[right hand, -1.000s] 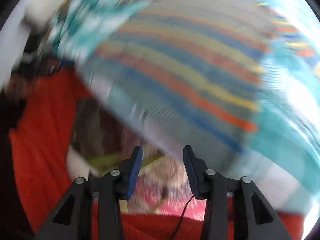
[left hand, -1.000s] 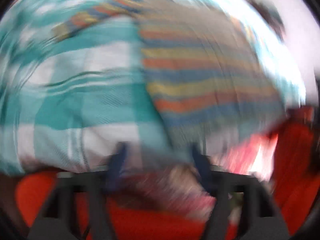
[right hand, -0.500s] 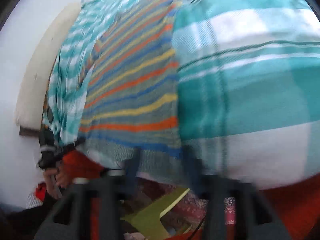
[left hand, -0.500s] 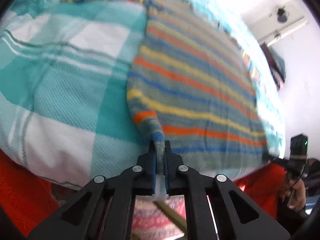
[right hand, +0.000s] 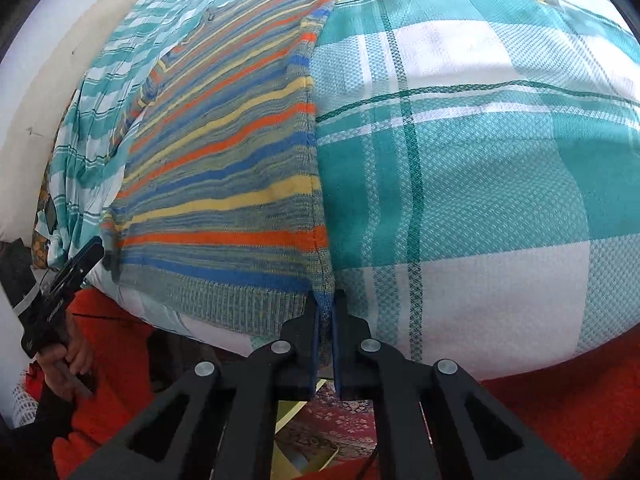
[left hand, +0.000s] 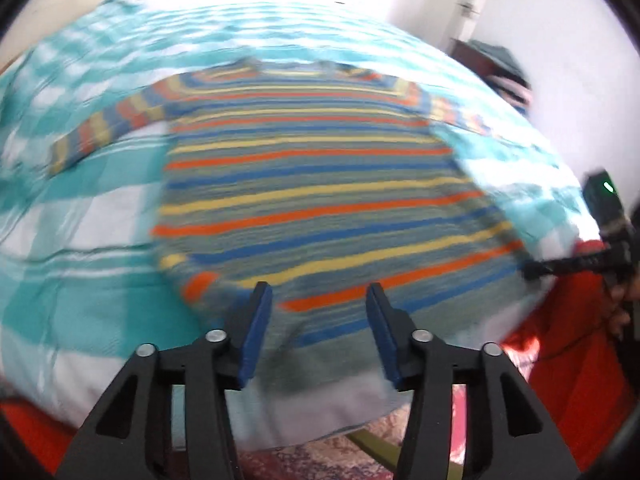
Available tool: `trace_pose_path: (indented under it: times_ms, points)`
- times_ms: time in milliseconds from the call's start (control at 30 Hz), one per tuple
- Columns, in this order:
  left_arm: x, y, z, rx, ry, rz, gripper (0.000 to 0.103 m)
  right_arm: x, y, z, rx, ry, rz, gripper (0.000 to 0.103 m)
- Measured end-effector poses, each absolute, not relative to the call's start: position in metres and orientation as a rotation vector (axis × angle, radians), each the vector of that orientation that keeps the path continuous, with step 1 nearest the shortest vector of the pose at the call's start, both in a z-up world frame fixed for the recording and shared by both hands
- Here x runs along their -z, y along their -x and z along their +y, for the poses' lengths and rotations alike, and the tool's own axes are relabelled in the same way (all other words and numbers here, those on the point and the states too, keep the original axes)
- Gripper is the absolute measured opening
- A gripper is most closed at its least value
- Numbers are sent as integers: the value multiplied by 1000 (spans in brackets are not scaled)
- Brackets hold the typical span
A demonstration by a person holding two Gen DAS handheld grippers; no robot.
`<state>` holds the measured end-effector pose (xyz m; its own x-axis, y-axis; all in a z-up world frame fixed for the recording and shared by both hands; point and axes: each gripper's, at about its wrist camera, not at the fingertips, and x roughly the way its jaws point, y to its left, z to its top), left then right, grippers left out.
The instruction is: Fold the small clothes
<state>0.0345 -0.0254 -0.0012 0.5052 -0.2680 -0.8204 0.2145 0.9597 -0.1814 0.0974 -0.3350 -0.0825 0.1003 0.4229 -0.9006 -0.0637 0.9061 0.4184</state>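
Your right claw (right hand: 325, 312) is clamped on the hem corner of the striped sweater (left hand: 312, 184), which lies flat on the teal checked bedspread (right hand: 480, 168), while your left claw (left hand: 316, 320), jaws just opened, hovers empty over the hem.

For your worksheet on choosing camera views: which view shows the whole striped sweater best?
The left wrist view: the striped sweater lies spread there, both sleeves visible, though blurred. The right wrist view shows its right half sharply, hem corner pinched.
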Motion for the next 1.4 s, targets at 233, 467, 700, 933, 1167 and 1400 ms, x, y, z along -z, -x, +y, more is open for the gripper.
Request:
trace_pose_path:
  times_ms: [233, 467, 700, 933, 1167, 1400]
  points:
    - [16, -13, 32, 244, 325, 1092, 59, 85, -95, -332, -366, -295, 1422, 5]
    - [22, -9, 76, 126, 558, 1092, 59, 88, -97, -335, -369, -320, 1427, 5]
    - [41, -24, 86, 165, 770, 1123, 65, 90, -97, -338, -372, -339, 1426, 5]
    - [7, -67, -1, 448, 524, 1036, 76, 91, -97, -337, -367, -337, 1429, 5]
    - [29, -60, 9, 433, 604, 1171, 65, 90, -95, -340, -375, -348, 1420, 5]
    - [9, -23, 77, 241, 712, 1037, 65, 94, -95, -343, -377, -373, 1423, 5]
